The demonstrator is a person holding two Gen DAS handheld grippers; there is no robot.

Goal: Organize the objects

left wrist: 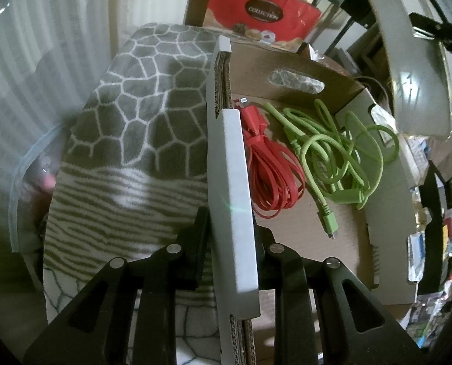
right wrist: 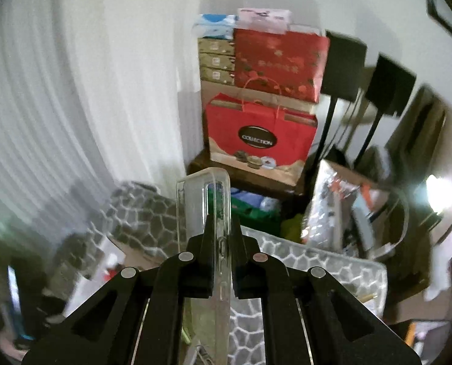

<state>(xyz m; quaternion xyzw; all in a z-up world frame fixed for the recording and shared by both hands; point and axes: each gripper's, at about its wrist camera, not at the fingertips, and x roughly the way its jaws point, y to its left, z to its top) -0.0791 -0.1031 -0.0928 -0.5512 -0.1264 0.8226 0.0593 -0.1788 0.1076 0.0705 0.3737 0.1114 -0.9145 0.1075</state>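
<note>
A person steadies a cardboard box (left wrist: 293,70) with the left gripper (left wrist: 230,222), its fingers clamped on the box's near wall (left wrist: 233,164), a grey-faced flap of corrugated board that runs away from the camera between the two black fingers. Inside the box, on its brown floor, lie a coiled red cable (left wrist: 271,167) just beside that wall and a loose green cable (left wrist: 341,149) further toward the far side.

The right gripper (right wrist: 220,228) is clamped on a clear phone case (right wrist: 203,200), held edge-on with its long axis running straight out along the fingers, its rounded top corner standing well past the fingertips. In the right wrist view the case is raised against a backdrop of stacked boxes and a red gift bag (right wrist: 259,133); the same case appears in the left wrist view as a pale curved shape (left wrist: 408,57) hanging above and beyond the box's far wall.

The relation that matters: the box's open floor lies below the case and toward the hand holding the wall. Judging from this, the right hand, being the one carrying the case, would have to bring it in over the far wall and tip it flat to lay it beside the cables. A patterned grey blanket (left wrist: 140,100) lies outside the box on the clamped wall's side.
</note>
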